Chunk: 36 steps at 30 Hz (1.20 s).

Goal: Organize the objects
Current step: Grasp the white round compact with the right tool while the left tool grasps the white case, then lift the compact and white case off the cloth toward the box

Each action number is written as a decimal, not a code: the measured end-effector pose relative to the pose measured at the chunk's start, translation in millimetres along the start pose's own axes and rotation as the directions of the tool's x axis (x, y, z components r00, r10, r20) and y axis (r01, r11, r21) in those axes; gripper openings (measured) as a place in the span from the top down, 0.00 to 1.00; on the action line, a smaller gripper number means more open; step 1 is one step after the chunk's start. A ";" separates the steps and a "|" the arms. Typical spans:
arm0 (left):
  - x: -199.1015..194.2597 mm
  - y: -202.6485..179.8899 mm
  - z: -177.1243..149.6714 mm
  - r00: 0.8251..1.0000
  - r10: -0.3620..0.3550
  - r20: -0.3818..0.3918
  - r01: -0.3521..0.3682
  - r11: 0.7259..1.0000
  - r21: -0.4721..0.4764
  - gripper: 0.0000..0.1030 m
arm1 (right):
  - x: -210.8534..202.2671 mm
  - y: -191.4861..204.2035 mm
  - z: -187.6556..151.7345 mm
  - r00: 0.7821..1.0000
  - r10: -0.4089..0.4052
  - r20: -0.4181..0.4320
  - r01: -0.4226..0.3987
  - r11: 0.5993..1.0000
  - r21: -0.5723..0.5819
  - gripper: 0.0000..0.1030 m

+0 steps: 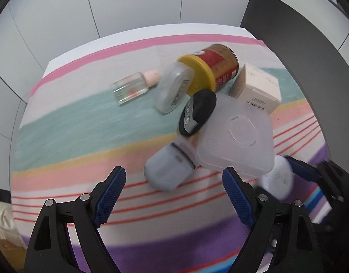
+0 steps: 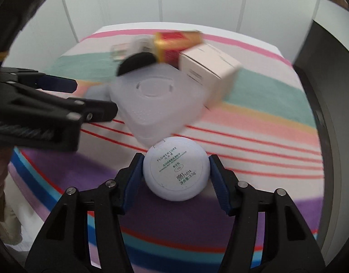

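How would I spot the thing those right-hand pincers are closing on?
Start from the striped cloth and find the cloudy plastic box in the heap. Just in front, over the purple stripe, is a round white compact between the right gripper pads. It alone has green lettering on its face.

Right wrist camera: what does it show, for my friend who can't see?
The right claw squeezes a round white powder compact on a striped cloth. Behind it sit a frosted plastic box, a cardboard carton and a red-gold can; the left claw reaches in.
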<state>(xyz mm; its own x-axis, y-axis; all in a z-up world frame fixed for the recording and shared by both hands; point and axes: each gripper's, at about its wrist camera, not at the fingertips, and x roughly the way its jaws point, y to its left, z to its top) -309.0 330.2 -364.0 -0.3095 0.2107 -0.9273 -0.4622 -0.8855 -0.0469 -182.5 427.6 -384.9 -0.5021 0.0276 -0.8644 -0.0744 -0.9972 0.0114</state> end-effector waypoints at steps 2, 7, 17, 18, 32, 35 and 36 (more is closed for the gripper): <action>8.8 -3.5 2.1 1.000 0.017 0.002 -0.017 1.000 -0.010 0.15 | -6.1 -14.6 -4.3 1.000 -0.001 -0.007 0.001 0.999 0.035 0.42; 11.0 -12.4 -0.5 0.997 0.055 0.053 -0.055 0.998 -0.001 0.65 | -17.8 -40.0 -16.4 1.000 -0.002 -0.021 0.004 0.996 0.091 0.42; -10.3 -4.9 -5.1 0.988 0.153 0.005 -0.153 0.986 -0.073 0.65 | -38.9 -41.8 -17.9 1.000 -0.007 -0.014 0.008 0.996 0.083 0.42; -17.0 -3.3 -5.8 0.988 0.156 0.007 -0.155 0.985 -0.077 0.65 | -40.0 -41.1 -17.1 1.000 -0.006 -0.017 0.007 0.996 0.088 0.42; -132.4 15.4 -7.2 0.978 0.185 0.097 -0.168 0.972 -0.164 0.65 | -104.0 -31.7 30.3 1.000 -0.019 0.006 0.018 0.990 0.137 0.42; -155.1 21.3 -0.6 0.976 0.189 0.106 -0.166 0.966 -0.198 0.65 | -129.3 -27.5 47.8 0.998 -0.047 0.030 0.044 0.993 0.114 0.42; -163.3 23.2 2.2 0.976 0.191 0.104 -0.167 0.964 -0.209 0.65 | -136.4 -25.6 51.7 0.998 -0.059 0.039 0.054 0.993 0.104 0.42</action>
<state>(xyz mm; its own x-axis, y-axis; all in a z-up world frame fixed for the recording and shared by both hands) -271.0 276.2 -212.8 -0.4772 0.0793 -0.8752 -0.2200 -0.9750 0.0316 -156.7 453.0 -241.2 -0.5299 0.0887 -0.8434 -0.1906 -0.9815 0.0165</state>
